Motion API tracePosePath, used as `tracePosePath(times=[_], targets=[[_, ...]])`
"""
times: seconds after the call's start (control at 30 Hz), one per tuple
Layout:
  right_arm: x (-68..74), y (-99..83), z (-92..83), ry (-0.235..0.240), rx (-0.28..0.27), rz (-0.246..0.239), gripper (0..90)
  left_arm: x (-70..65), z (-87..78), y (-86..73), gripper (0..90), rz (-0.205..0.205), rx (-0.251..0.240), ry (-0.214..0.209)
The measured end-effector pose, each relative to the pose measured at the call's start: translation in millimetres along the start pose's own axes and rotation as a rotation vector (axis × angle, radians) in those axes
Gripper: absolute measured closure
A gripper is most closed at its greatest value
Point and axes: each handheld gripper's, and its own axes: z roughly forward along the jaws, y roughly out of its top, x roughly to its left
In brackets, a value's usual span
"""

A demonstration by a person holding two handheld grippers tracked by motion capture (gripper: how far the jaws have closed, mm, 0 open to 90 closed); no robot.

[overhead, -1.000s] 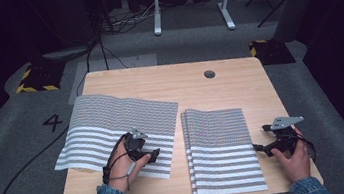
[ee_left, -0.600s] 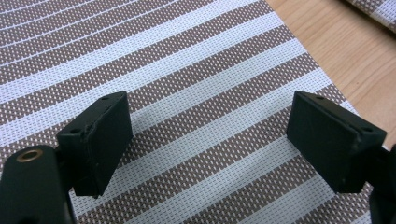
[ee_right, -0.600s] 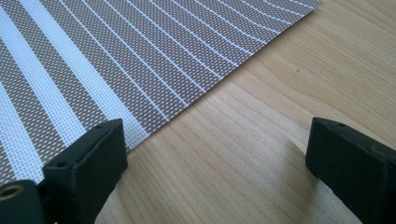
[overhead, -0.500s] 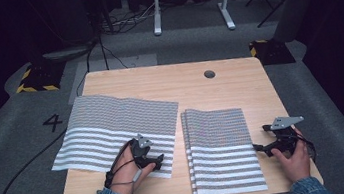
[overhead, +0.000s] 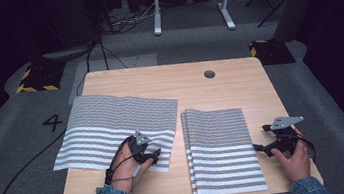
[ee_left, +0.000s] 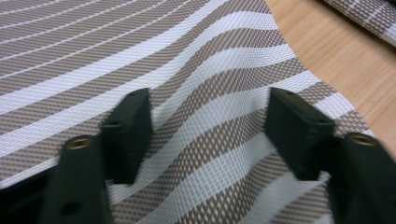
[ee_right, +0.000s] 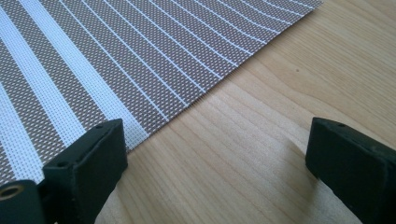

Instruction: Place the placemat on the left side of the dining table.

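On the pale wooden desk (overhead: 239, 85) two striped woven mats lie side by side, a narrow strip of bare wood between them. The left mat (overhead: 113, 122) is the larger as it lies, spread open and slightly askew, its far part finely striped and its near part banded in broad white and brown. The right mat (overhead: 222, 146) is folded into a narrower stack that reaches almost to the desk's near edge. The left gripper (overhead: 153, 155) sits over the near right corner of the left mat; in the left gripper view the cloth (ee_left: 201, 107) bulges up in a soft ridge between the two black jaws, which have just been closing toward each other yet stand apart, their pads beside the fabric rather than pinching it. The right gripper (overhead: 262, 149) rests low at the right edge of the folded mat, jaws wide apart; in its own view one jaw sits at the mat's border (ee_right: 93, 84) and the other over bare wood.
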Motion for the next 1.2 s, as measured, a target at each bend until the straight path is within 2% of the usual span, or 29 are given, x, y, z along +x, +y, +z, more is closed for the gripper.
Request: tracePosePath(times=[0.1, 0.17, 0.27, 0.33, 0.37, 0.4, 0.43, 0.53, 0.57, 0.7, 0.73, 0.77, 0.87, 1.0, 1.1, 1.13, 1.2], targets=[[-0.1, 0.0, 0.0, 0.000, 0.000, 0.000, 5.4, 10.5, -1.9, -2.0, 62.0, 0.001, -0.024, 0.008], [-0.1, 0.0, 0.0, 0.000, 0.001, 0.001, 5.4, 15.5, -2.5, -3.4, 75.2, -0.025, -0.031, 0.004], [-0.1, 0.0, -0.1, 0.000, 0.001, 0.000, 5.4, 20.3, -2.6, -2.4, 83.4, -0.026, -0.035, -0.002], [-0.1, 0.0, -0.1, 0.000, 0.001, 0.000, 5.4, 20.1, -2.9, -2.1, 85.2, -0.023, -0.037, -0.015], [-0.1, 0.0, 0.0, 0.000, 0.001, 0.000, 5.4, 20.7, -4.0, -1.7, 85.8, -0.015, -0.050, 0.000], [-0.1, 0.0, -0.1, 0.000, 0.000, 0.001, 5.4, 21.3, -5.4, -1.4, 86.3, -0.013, -0.058, -0.006], [-0.2, 0.0, 0.0, 0.000, 0.000, 0.001, 5.4, 21.7, -7.4, -1.0, 86.6, -0.023, -0.075, -0.008], [-0.1, 0.0, -0.1, 0.000, 0.001, 0.001, 5.4, 23.9, -17.7, 2.4, 87.4, -0.014, -0.138, -0.022], [-0.1, 0.0, 0.0, 0.000, 0.000, 0.001, 5.4, 23.7, -21.5, 3.5, 87.5, -0.010, -0.162, -0.043], [-0.1, 0.0, 0.0, 0.000, 0.000, 0.000, 5.4, 22.3, -40.6, 8.8, 87.8, 0.033, -0.222, -0.093], [-0.1, 0.0, 0.0, 0.000, 0.000, 0.000, 5.4, 20.5, -45.5, 9.9, 87.8, 0.036, -0.235, -0.096], [-0.1, 0.0, -0.1, 0.000, 0.001, 0.000, 5.4, 19.3, -50.4, 11.5, 87.8, 0.056, -0.247, -0.095], [-0.1, 0.0, 0.0, 0.000, 0.000, 0.000, 5.4, 10.1, -64.9, 14.3, 87.9, 0.083, -0.271, -0.130], [-0.1, 0.0, 0.0, -0.001, 0.000, 0.000, 5.4, -4.5, -83.3, 12.0, 87.7, 0.144, -0.293, -0.191], [-0.1, 0.0, 0.0, 0.000, 0.000, 0.000, 5.4, -17.6, -96.0, 2.4, 87.6, 0.184, -0.298, -0.247], [-0.1, 0.0, -0.1, 0.000, 0.001, 0.000, 5.4, -20.7, -98.1, -0.8, 87.5, 0.193, -0.295, -0.261], [-0.1, 0.1, 0.0, 0.000, 0.000, 0.000, 5.4, -26.7, -101.0, -9.9, 86.8, 0.230, -0.253, -0.318]])
